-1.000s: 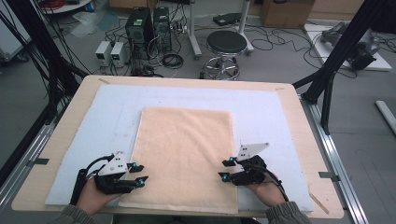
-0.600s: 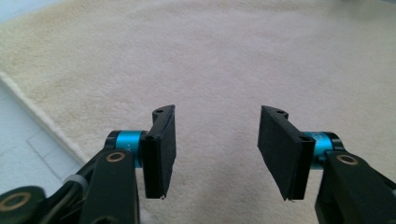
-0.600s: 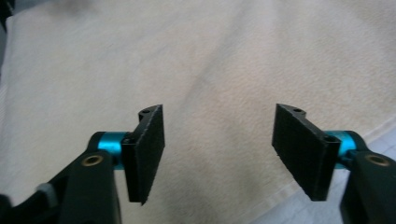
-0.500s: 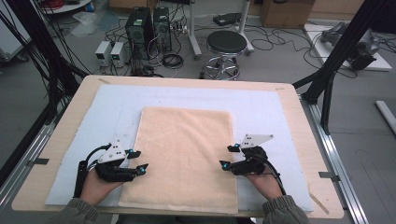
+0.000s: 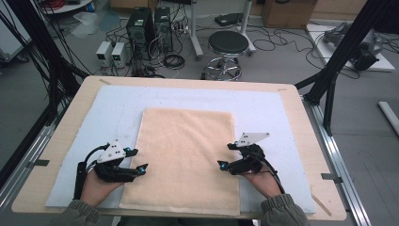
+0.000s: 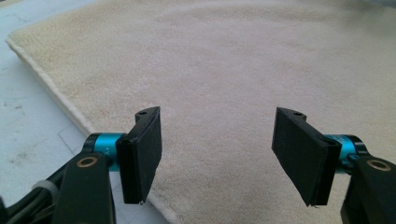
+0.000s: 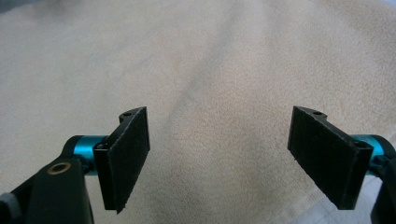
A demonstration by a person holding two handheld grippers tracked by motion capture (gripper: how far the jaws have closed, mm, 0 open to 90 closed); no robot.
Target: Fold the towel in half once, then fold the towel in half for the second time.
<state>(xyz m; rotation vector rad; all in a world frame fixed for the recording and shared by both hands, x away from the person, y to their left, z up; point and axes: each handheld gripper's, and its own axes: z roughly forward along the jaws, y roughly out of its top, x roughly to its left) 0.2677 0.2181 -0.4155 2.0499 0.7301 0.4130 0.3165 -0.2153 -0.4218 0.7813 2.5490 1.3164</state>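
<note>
Fingers [image 6: 144, 154] of the left gripper [image 5: 134, 161] and right gripper [image 5: 227, 156] have just been opening; both stand wide, empty, over opposite side edges of the flat beige terry towel [image 5: 186, 155], apparently releasing it after smoothing.

Towel [image 5: 186, 157]: plain pale peach, no pattern, with a faint plush nap. Mat [image 5: 108, 106] beneath it: pale blue-white with scattered grey scuffs. Bench [image 5: 291, 96]: light wood tone at the margins. Left gripper [image 5: 135, 160] and right gripper [image 5: 227, 156]: black bodies, black jaws, teal collars, each with a light grey plate. Sleeves [image 5: 282, 212]: olive green.
</note>
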